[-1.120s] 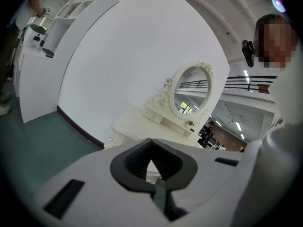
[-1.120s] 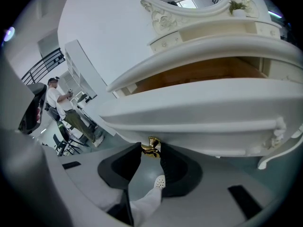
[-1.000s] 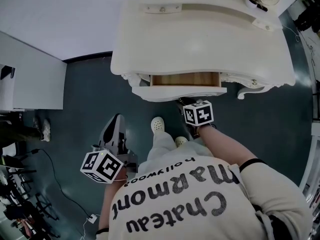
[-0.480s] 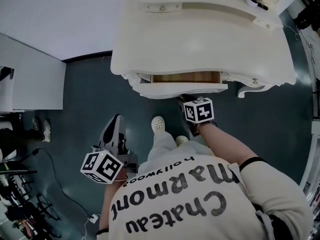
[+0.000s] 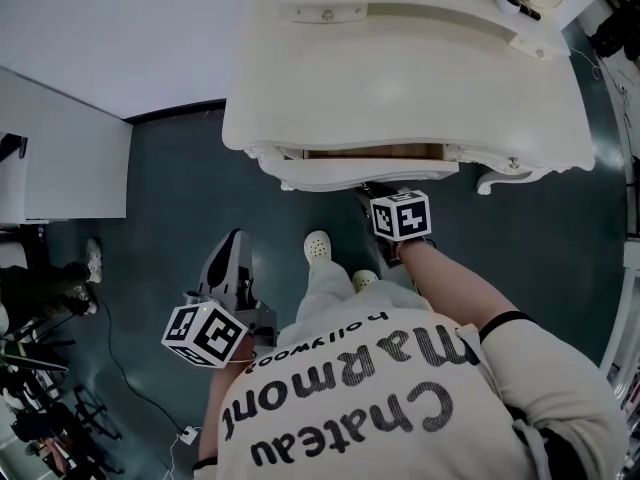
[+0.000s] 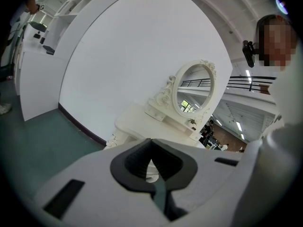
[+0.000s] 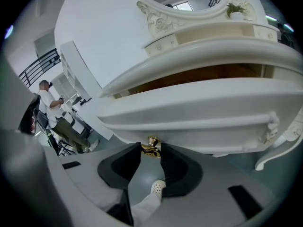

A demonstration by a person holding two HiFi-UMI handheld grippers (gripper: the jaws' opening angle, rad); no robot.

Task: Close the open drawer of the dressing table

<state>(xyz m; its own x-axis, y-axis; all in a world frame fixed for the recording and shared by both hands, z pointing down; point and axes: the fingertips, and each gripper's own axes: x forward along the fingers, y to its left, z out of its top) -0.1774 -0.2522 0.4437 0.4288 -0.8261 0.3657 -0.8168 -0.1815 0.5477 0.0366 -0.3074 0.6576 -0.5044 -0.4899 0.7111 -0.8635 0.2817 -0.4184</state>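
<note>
- Pushed in over the past second, the cream-white drawer (image 5: 350,174) of the carved dressing table (image 5: 520,160) now shows only a thin sliver of its brown wood interior, and the right gripper (image 7: 151,151) has followed it toward the table.
- Dark teal floor (image 5: 180,198) runs to a plain white wall (image 5: 120,28); a white cabinet (image 5: 60,158) stands at the left.
- Glossy and smooth, the cream tabletop (image 5: 400,78) curves outward at the front, with scrolled carving along the skirt and legs.
- An oval mirror (image 6: 195,90) in an ornate white frame rises at the back of the table.
- Set under the tabletop's front edge, the drawer is almost flush with the skirt. Its bowed front carries a small brass-coloured knob (image 7: 152,144).
- The knob sits between the tips of the right gripper's dark jaws, which are clamped on it from both sides, just below the drawer front.
- Held low at the person's side, well apart from the drawer, the left gripper (image 6: 151,144) has its jaws clenched together on nothing.
- A pale perforated shoe (image 5: 316,248) rests on the floor between the two grippers.
</note>
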